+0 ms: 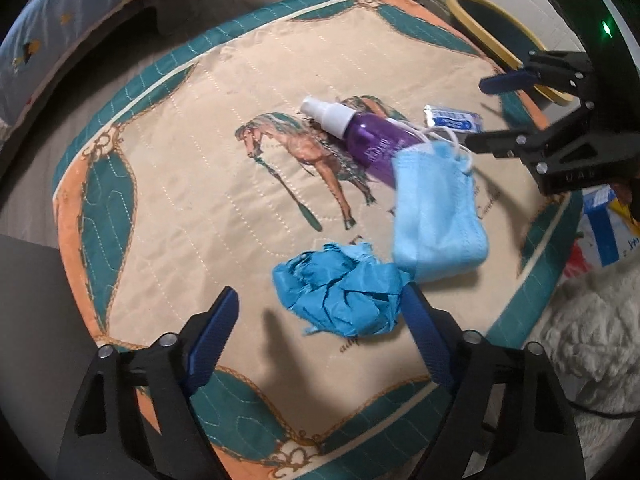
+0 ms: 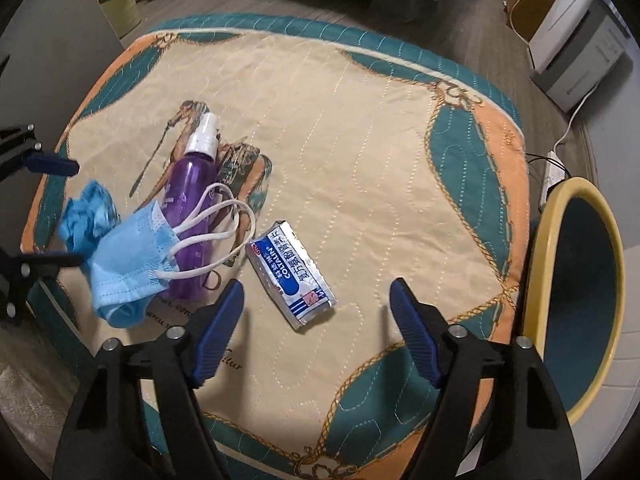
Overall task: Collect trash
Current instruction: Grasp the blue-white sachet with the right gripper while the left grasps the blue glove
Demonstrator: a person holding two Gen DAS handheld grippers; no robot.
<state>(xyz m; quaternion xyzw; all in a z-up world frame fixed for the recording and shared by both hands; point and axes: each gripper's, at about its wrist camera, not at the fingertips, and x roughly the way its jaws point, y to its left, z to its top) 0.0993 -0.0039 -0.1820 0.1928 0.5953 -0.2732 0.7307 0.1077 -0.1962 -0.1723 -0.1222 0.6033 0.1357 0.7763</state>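
Note:
On a quilted horse-print mat [image 1: 192,184] lie a crumpled blue glove [image 1: 340,292], a light blue face mask [image 1: 436,216], a purple spray bottle [image 1: 360,136] and a silver-blue pill packet [image 1: 452,118]. My left gripper [image 1: 320,304] is open, its right finger beside the glove. My right gripper [image 2: 316,296] is open above the pill packet [image 2: 290,274]; it also shows in the left wrist view [image 1: 476,112]. The mask [image 2: 128,260] lies over the bottle [image 2: 192,208], the glove [image 2: 88,212] beyond it. The left gripper [image 2: 76,212] shows at that view's left edge.
A round bin with a yellow rim and dark inside [image 2: 576,280] stands at the mat's right edge; it shows in the left wrist view [image 1: 496,36] too. A fluffy white rug [image 1: 592,328], a bed with patterned cover [image 1: 60,12], a white appliance [image 2: 576,44] and cables surround the mat.

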